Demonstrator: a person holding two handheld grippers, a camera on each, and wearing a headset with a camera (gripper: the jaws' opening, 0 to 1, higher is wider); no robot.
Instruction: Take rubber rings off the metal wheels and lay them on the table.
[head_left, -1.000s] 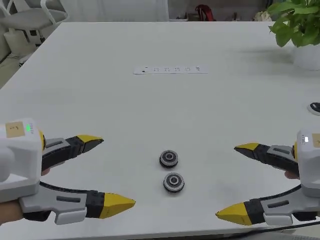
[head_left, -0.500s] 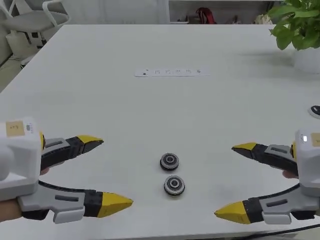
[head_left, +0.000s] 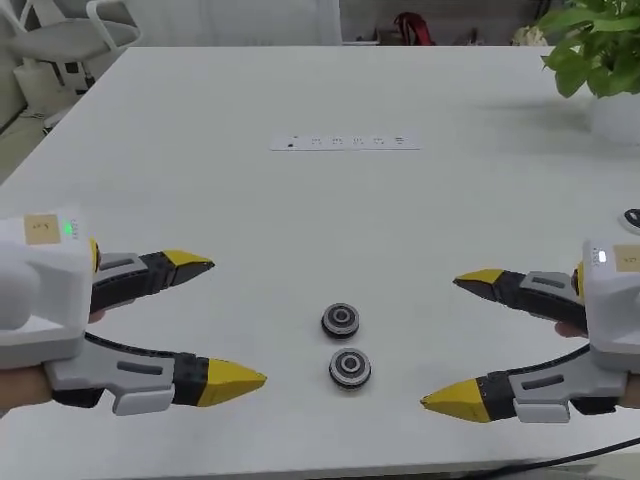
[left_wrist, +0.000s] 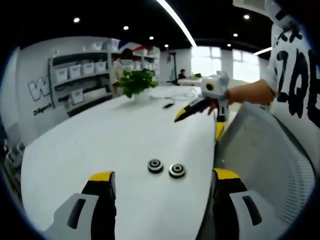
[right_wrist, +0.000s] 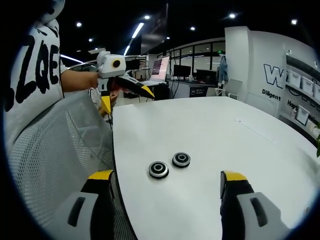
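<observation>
Two small metal wheels with black rubber rings lie flat near the table's front edge, the farther wheel (head_left: 340, 320) (left_wrist: 155, 165) (right_wrist: 181, 159) just behind the nearer wheel (head_left: 350, 367) (left_wrist: 177, 170) (right_wrist: 158, 169). My left gripper (head_left: 228, 322) (left_wrist: 163, 176) (right_wrist: 127, 102) hovers left of them, open and holding nothing. My right gripper (head_left: 448, 341) (right_wrist: 167, 175) (left_wrist: 198, 127) hovers to their right, also open and holding nothing. Both point inward at the wheels and touch neither.
A white strip with small marks (head_left: 345, 142) lies mid-table. A potted plant (head_left: 595, 50) stands at the far right, with a dark object (head_left: 631, 215) at the right edge. White chairs (head_left: 60, 40) stand beyond the far left corner. A grey mesh chair (left_wrist: 260, 150) is at the front edge.
Both grippers have edged slightly inward toward the wheels and stayed open. The wheels have not moved.
</observation>
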